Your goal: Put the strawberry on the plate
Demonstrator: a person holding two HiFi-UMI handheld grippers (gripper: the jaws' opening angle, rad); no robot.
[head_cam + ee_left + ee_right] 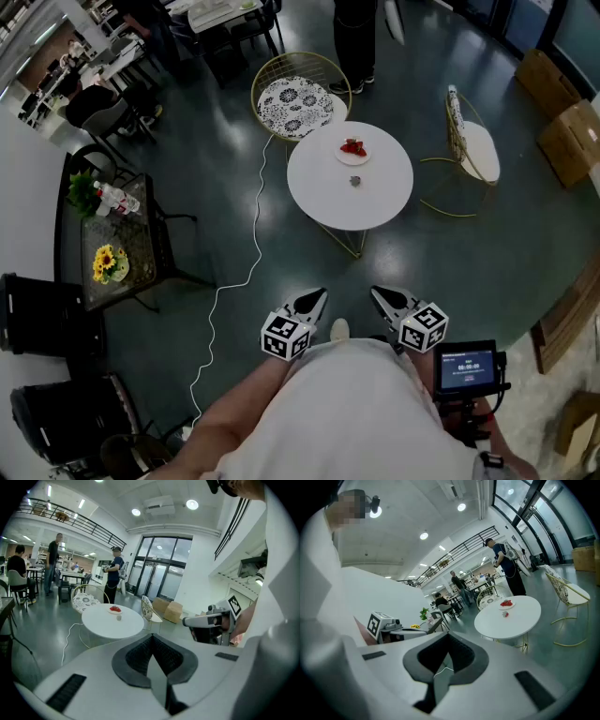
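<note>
Grippers first: the left gripper [312, 302] and right gripper [384, 300] hang low near the person's body, side by side and pointing towards the round white table [328, 192]. In each gripper view the jaws are pressed tight together with nothing caught between them, so both are empty. The table is well apart from them, across a stretch of dark floor. On its far side is a small plate [362, 159] with something red on it that reads as strawberry [353, 146]. Just in front of the plate lies a small object [355, 181], greyish with a bit of red, too small to identify. A wire chair with a patterned cushion [294, 101] stands behind the table, and a white cable [246, 267] snakes across the floor to the left.
</note>
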